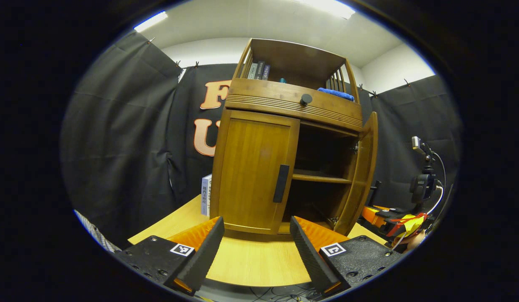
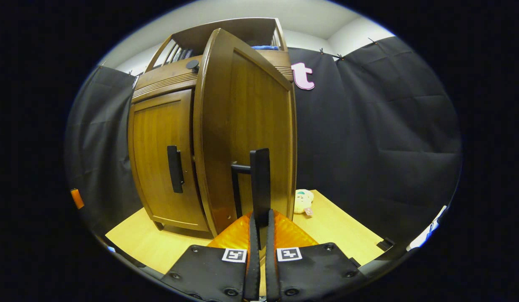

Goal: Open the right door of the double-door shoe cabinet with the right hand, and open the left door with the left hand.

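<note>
The wooden shoe cabinet [image 1: 268, 94] stands on a light wooden table [image 1: 251, 260]. Its left door [image 1: 251, 176] is closed, with a dark vertical handle [image 1: 281, 183] at its inner edge. My left gripper [image 1: 257, 241] is open, low in front of that door and apart from it. The right door [image 2: 247, 126] is swung out, showing shelves [image 1: 322, 178] inside. My right gripper [image 2: 261, 228] is shut on the right door's handle [image 2: 259, 176]. The closed left door [image 2: 159, 159] with its handle [image 2: 175, 169] lies to the left in the right gripper view.
A drawer with a round knob [image 1: 306, 99] sits above the doors, with books [image 1: 259, 70] and a blue cloth [image 1: 335, 93] on top. A book [image 1: 206, 195] leans left of the cabinet. A small plush toy [image 2: 303, 201] lies behind the open door. A camera stand [image 1: 423, 184] is at right.
</note>
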Motion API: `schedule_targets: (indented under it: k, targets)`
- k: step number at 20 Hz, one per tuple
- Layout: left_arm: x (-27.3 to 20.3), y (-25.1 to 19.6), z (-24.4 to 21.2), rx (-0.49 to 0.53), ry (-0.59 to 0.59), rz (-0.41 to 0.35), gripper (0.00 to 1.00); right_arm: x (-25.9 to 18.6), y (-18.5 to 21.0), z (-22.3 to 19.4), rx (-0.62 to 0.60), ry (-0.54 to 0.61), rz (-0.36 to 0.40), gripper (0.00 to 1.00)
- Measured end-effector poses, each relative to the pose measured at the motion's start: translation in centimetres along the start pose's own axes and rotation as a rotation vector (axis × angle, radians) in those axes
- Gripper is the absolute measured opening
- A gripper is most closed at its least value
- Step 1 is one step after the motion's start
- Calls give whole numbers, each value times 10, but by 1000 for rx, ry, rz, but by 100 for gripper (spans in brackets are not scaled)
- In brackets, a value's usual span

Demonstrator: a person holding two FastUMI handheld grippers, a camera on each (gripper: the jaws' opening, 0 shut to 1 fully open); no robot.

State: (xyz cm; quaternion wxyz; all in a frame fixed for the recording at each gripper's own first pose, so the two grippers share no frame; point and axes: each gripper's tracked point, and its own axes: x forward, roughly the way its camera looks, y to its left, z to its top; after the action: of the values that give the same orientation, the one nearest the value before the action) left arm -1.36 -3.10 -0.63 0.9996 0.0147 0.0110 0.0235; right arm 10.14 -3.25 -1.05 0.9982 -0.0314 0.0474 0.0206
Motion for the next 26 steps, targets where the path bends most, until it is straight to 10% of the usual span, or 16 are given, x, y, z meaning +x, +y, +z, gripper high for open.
schedule_targets:
  k: [26]
  targets:
    - [58, -102, 16, 32, -23, 24, 92, -19, -110, 5, 75, 53, 49, 17]
